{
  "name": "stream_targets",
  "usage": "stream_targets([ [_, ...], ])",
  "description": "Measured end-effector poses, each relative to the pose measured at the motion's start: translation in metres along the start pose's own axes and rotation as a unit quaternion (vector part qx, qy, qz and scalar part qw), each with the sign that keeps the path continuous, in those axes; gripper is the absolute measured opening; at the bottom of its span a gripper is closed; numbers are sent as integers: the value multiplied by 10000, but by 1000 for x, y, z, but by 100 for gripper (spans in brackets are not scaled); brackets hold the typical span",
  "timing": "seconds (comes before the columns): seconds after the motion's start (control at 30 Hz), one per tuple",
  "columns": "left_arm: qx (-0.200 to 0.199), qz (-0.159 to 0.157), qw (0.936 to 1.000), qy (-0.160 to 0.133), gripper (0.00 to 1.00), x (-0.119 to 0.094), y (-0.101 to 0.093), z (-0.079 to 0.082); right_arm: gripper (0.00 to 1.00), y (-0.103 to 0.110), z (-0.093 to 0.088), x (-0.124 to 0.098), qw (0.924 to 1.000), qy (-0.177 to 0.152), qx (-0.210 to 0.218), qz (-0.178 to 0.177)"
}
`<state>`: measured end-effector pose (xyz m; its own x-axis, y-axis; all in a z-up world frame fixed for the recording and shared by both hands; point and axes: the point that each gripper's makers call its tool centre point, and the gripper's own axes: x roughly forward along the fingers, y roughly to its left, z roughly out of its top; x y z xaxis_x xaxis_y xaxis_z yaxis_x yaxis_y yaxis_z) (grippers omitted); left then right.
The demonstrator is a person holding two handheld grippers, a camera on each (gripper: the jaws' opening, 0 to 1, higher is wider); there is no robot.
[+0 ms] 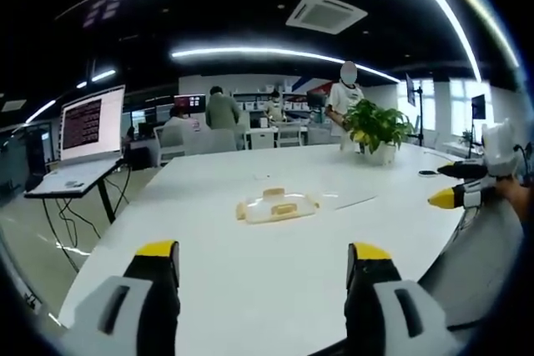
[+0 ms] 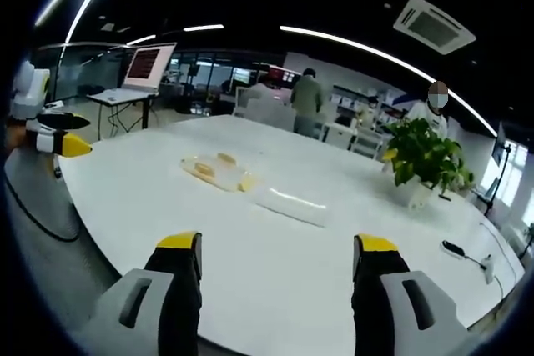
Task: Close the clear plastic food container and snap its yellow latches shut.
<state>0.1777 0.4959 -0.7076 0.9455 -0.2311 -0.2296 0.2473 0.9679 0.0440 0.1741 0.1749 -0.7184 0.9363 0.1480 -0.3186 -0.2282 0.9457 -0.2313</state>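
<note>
Fingers of the left gripper stand wide apart with nothing between them, and the same holds for the right gripper; each pair of yellow-tipped jaws is held above the near edge of the white table, well short of the work. The clear plastic food container lies out toward the middle of the table, apart from both grippers; in the right gripper view it sits left of centre, with a clear flat piece, probably its lid, just beside it on the right. Yellow latch parts show at its edges, but whether any is snapped cannot be told at this range. The wide jaws and the stand-off position suit an approach not yet begun: judged so, closing has not started. A potted plant stands at the far right, a laptop on a stand to the left, and people stand beyond the table, clear of the working area.
</note>
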Motion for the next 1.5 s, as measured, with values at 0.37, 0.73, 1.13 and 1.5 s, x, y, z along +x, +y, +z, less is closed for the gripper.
stream_targets([
  [0.37,30,-56,10000,30,78,0,-2,-1,73,-1,-1,0,10000,16,-11,-21],
  [0.73,54,-83,9998,148,76,3,0,-6,70,0,-10,2,9995,290,-99,-11],
  [1.13,-243,-308,9992,16,79,2,-4,-1,66,5,-14,3,9983,497,-288,129],
  [1.5,-42,-1307,9913,151,77,3,-23,4,58,-7,-6,12,9971,574,-82,486],
])
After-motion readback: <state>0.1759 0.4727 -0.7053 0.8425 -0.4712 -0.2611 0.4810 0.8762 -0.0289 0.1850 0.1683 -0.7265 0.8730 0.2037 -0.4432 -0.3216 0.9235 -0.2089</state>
